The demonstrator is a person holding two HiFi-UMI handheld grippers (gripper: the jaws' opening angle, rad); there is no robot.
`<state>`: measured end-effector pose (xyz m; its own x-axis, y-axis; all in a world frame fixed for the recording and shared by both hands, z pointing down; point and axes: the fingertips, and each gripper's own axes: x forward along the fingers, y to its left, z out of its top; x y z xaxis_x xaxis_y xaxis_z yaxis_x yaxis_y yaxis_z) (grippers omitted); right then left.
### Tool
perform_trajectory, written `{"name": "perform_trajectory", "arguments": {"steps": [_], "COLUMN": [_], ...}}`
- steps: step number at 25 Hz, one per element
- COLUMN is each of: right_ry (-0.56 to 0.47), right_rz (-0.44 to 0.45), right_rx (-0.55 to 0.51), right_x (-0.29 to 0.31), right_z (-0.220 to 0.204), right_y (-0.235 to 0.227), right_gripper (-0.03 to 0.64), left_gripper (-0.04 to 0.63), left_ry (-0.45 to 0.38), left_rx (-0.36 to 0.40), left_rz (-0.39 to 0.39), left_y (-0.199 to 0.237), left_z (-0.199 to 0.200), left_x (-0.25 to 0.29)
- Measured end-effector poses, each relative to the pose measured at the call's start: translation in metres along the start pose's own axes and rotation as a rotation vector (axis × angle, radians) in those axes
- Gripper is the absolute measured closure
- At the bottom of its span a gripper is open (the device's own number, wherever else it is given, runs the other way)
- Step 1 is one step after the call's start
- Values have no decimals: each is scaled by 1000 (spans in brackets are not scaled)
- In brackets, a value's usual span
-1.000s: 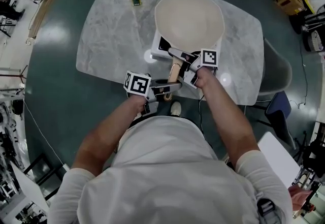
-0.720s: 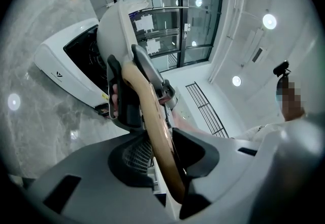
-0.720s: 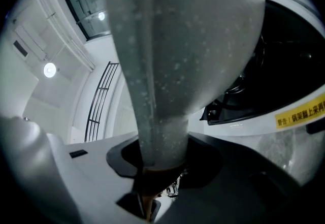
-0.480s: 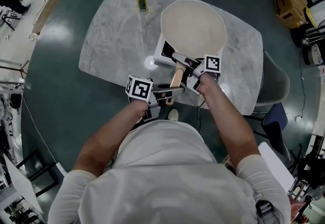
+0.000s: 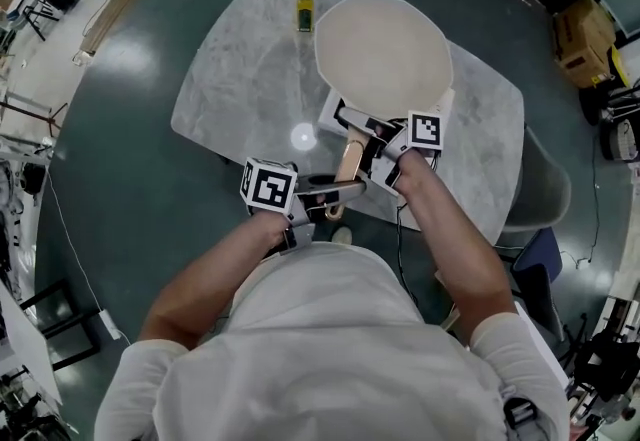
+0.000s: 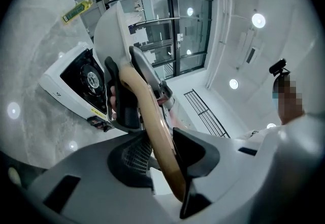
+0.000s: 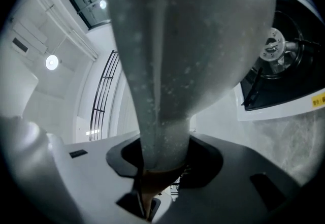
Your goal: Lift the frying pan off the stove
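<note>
One frying pan, one stove, one bottle, one bench, two claws: left claw, right claw.

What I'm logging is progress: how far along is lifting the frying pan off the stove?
Done: the left claw and right claw are shut on the handle of the frying pan. In hand: it seems raised above the stove. Left: carrying it clear.

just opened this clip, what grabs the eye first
A big cream frying pan fills the middle of the head view, over a white stove on the marble table. The left gripper and right gripper are both clamped on its wooden handle. A yellow bottle stands at the table's far edge.
</note>
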<state>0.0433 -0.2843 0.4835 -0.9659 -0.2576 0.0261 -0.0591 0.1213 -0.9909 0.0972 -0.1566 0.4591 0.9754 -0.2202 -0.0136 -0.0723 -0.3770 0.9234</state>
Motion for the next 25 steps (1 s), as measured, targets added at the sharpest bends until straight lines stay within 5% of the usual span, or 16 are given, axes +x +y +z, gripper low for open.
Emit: {"name": "perform_trajectory", "arguments": {"steps": [8, 20, 25], "right_ry": [147, 340, 398], "right_rz": [49, 95, 99], "right_rx": [-31, -36, -45], "right_x": [93, 113, 204], "right_z": [-33, -53, -103], "right_y": [40, 59, 67], "right_gripper": [453, 449, 448], "left_gripper": [457, 457, 456], "left_ry": [-133, -311, -356], "left_rx": [25, 25, 30], "left_rz": [64, 162, 169], "left_y": [-23, -35, -33], "left_z": [24, 31, 33], "left_x": [-80, -83, -181]}}
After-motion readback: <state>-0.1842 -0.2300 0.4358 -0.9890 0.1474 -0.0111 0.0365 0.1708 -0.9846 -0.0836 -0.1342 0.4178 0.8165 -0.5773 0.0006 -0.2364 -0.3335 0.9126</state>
